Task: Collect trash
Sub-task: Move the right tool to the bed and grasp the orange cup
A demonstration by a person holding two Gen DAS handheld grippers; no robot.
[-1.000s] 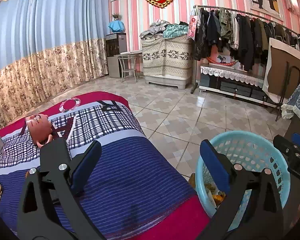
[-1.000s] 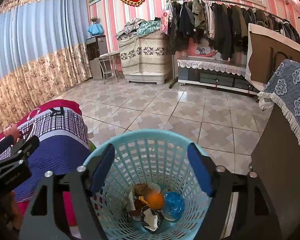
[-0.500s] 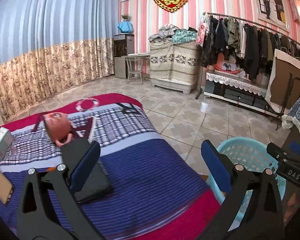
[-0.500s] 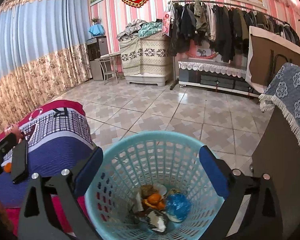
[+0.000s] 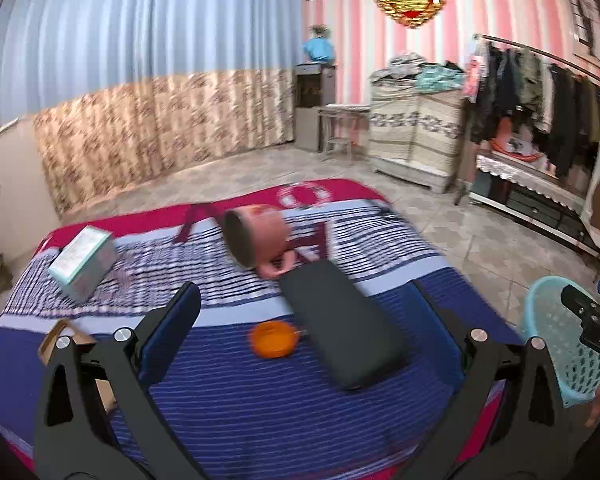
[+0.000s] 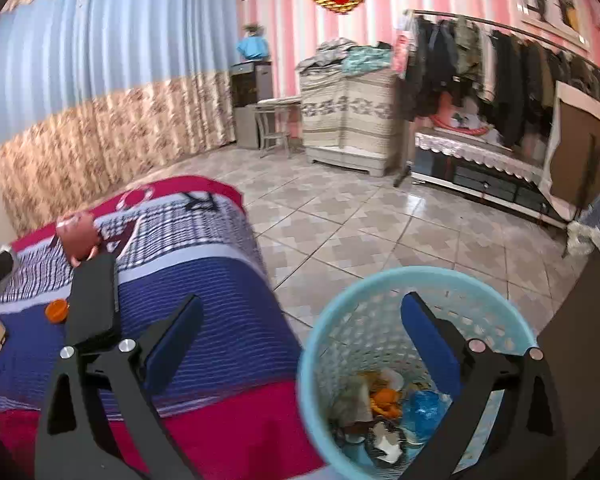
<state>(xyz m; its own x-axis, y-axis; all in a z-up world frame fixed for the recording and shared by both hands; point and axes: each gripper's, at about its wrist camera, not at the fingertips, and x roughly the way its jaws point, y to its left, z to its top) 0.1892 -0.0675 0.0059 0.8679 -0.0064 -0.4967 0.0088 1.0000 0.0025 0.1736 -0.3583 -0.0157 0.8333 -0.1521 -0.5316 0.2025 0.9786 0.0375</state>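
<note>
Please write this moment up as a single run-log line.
left gripper: open, empty, over bed | right gripper: opening, empty, by basket | basket: holds trash | orange lid: on bed

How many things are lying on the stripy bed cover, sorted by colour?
Pink: 1, the mug
Orange: 1, the small lid
Black: 1, the flat case
Pale green: 1, the box
Brown: 1, the cardboard piece
Total: 5

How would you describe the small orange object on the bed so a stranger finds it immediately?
Look at the bed's striped blanket. On its blue part, beside the near end of the flat black case, lies the orange lid. It is the only round, bright orange thing there.
</note>
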